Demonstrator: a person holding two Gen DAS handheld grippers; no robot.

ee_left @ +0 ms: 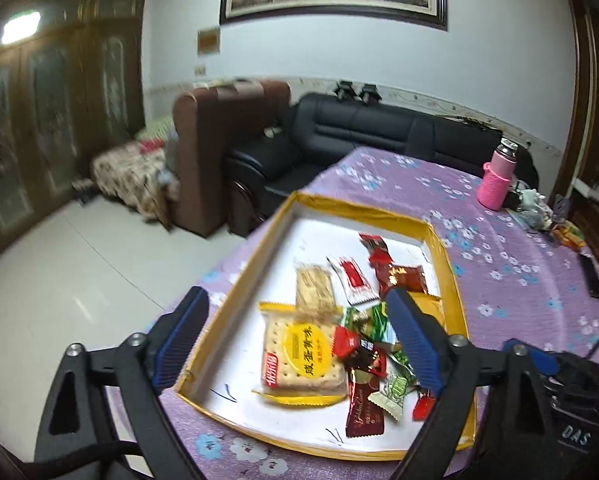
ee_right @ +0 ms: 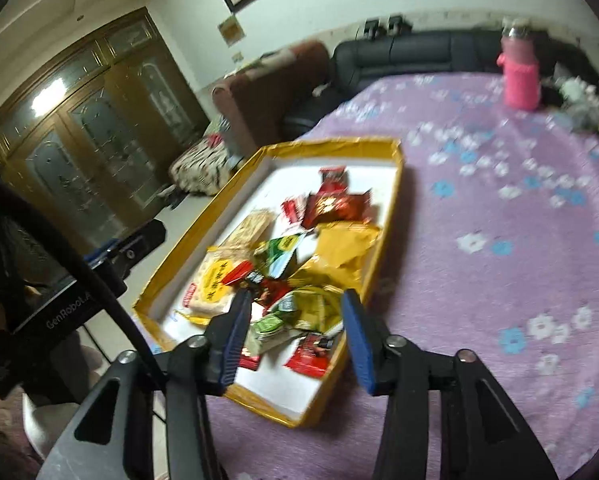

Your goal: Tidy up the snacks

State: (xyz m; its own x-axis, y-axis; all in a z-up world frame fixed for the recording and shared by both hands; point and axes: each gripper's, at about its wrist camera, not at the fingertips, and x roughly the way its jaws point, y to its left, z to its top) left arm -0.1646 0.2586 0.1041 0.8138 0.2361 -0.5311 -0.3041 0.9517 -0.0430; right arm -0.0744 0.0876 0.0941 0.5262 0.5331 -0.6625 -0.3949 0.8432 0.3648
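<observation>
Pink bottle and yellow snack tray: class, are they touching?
Apart. The left wrist view shows bare purple tablecloth between the pink bottle and the yellow snack tray.

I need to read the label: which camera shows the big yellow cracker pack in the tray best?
The left wrist view: the cracker pack lies sharp and nearly whole, its round yellow label facing the camera. In the right wrist view the pack is blurred, slanted and partly hidden behind other snacks.

Black sofa [ee_left: 379, 128], white wall [ee_left: 499, 52].

Snack wrappers [ee_left: 363, 356] glossy foil/plastic; tray [ee_left: 447, 264] matt cardboard; tablecloth [ee_right: 499, 240] soft cloth, floral print.
</observation>
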